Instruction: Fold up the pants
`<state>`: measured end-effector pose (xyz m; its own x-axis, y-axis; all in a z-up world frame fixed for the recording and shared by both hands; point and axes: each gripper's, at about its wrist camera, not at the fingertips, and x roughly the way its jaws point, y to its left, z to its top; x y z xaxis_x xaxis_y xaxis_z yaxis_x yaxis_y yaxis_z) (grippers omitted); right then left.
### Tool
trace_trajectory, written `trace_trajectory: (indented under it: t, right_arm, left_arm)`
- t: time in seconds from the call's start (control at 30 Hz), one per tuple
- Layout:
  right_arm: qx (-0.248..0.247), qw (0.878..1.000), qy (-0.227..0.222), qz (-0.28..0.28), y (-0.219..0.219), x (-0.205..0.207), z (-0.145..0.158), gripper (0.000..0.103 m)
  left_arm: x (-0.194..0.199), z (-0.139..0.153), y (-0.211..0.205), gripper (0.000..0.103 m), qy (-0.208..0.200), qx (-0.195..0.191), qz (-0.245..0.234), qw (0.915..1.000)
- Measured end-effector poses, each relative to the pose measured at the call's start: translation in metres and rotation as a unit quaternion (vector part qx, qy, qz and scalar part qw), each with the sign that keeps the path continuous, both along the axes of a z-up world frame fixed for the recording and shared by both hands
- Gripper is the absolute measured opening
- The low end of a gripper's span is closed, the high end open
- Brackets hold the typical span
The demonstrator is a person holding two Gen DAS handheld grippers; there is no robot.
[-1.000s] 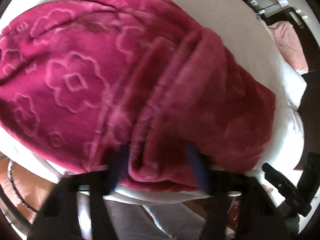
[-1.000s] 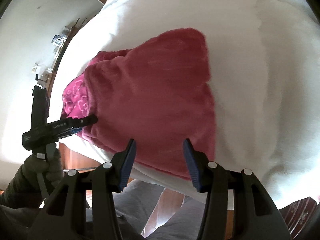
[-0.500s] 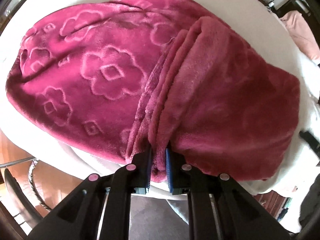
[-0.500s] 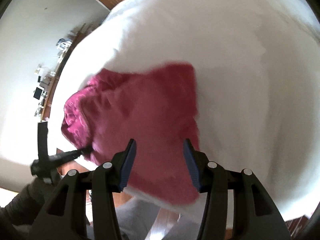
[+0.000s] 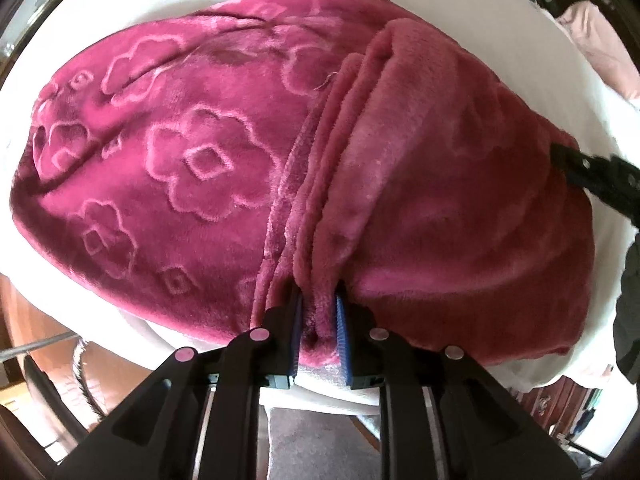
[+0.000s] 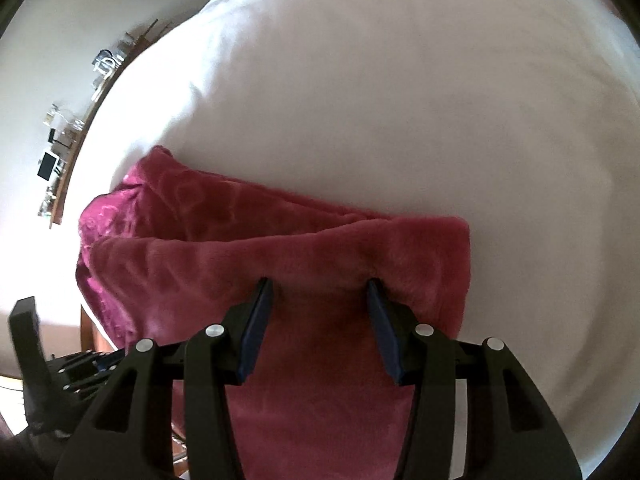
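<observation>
Pants (image 5: 224, 168), magenta fleece, on white bed (image 6: 360, 100). Left gripper (image 5: 318, 322): jaws easing apart, bunched fold edge between pads. Right gripper (image 6: 318, 292): jaws half open, tips on fabric, nothing pinched. Advice: regrip all layers before lifting fold.

The white bed (image 6: 380, 112) is bare beyond and right of the pants (image 5: 240, 152); passage there is unobstructed. The pants cover the near edge. A thick fold ridge (image 5: 360, 152) runs across them. The right gripper (image 5: 592, 168) occupies the pants' right edge. A pink cloth (image 5: 600, 48) lies at the far right corner.
</observation>
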<state>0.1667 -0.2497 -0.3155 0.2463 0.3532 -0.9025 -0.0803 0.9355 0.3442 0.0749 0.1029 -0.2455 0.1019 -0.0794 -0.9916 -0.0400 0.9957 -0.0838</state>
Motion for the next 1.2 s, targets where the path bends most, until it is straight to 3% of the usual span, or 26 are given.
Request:
trace_trajectory:
  t: [0.17, 0.27, 0.4, 0.57, 0.8, 1.2]
  right_arm:
    - [0.024, 1.0, -0.011, -0.003, -0.007, -0.014, 0.015, 0.055]
    - [0.046, 0.998, -0.021, -0.025, -0.031, -0.034, 0.031, 0.055]
    - [0.054, 0.997, -0.015, -0.06, -0.064, -0.069, 0.039, 0.055]
    - [0.059, 0.997, 0.019, -0.04, -0.066, -0.109, 0.026, 0.055]
    - [0.057, 0.996, 0.061, -0.008, -0.041, -0.135, -0.01, 0.055]
    - [0.049, 0.996, 0.079, 0.02, -0.034, -0.147, -0.031, 0.055]
  left_arm:
    - [0.012, 0.031, 0.0, 0.029, -0.025, 0.002, 0.013, 0.9996]
    - [0.026, 0.056, 0.0, 0.029, -0.06, -0.01, 0.016, 0.998]
    - [0.052, 0.067, -0.021, 0.029, -0.084, -0.026, -0.016, 0.996]
    - [0.089, 0.049, -0.051, 0.028, -0.088, -0.025, -0.054, 0.9943]
    - [0.113, 0.017, -0.055, 0.028, -0.06, -0.005, -0.046, 0.9971]
    - [0.112, 0.015, -0.065, 0.031, -0.065, 0.0, -0.04, 0.9971]
